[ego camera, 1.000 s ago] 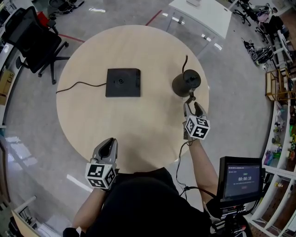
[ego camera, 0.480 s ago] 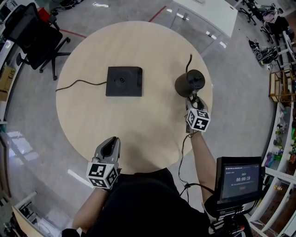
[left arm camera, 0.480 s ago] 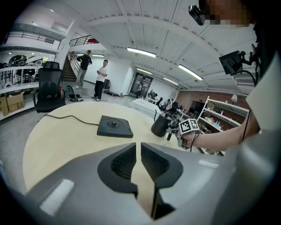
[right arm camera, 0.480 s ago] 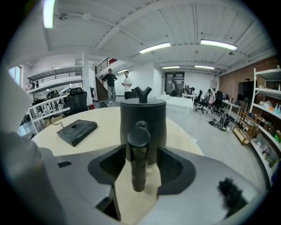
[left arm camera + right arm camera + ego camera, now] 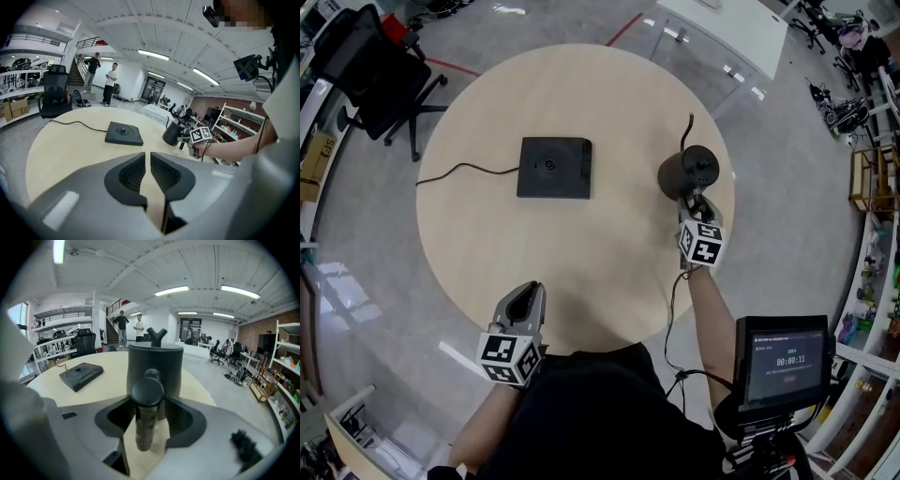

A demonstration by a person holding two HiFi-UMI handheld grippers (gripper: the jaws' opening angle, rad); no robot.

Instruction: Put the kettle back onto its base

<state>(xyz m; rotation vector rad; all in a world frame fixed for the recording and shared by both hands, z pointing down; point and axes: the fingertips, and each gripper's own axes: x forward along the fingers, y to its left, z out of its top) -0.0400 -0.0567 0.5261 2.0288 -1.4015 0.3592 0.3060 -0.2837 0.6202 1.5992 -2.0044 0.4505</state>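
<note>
The dark round kettle (image 5: 686, 172) stands on the round wooden table (image 5: 581, 94) at its right side, apart from its square black base (image 5: 554, 168), which lies left of it near the middle. My right gripper (image 5: 698, 202) reaches the kettle from the near side. In the right gripper view the kettle's upright handle (image 5: 149, 404) stands between the jaws, both pads against it, with the kettle (image 5: 154, 366) just behind and the base (image 5: 80, 373) to the left. My left gripper (image 5: 525, 298) hovers at the table's near edge with its jaws almost together and nothing between them (image 5: 148, 161).
A black cord (image 5: 459, 173) runs left from the base to the table's edge. A black office chair (image 5: 370, 70) stands far left, a white table (image 5: 722, 23) at the back right, and a small screen (image 5: 783, 361) beside my right arm. Two people (image 5: 103, 75) stand far off.
My right gripper has slid forward until the kettle's handle sits between its jaws. The kettle, the base and my left gripper have kept their places.
</note>
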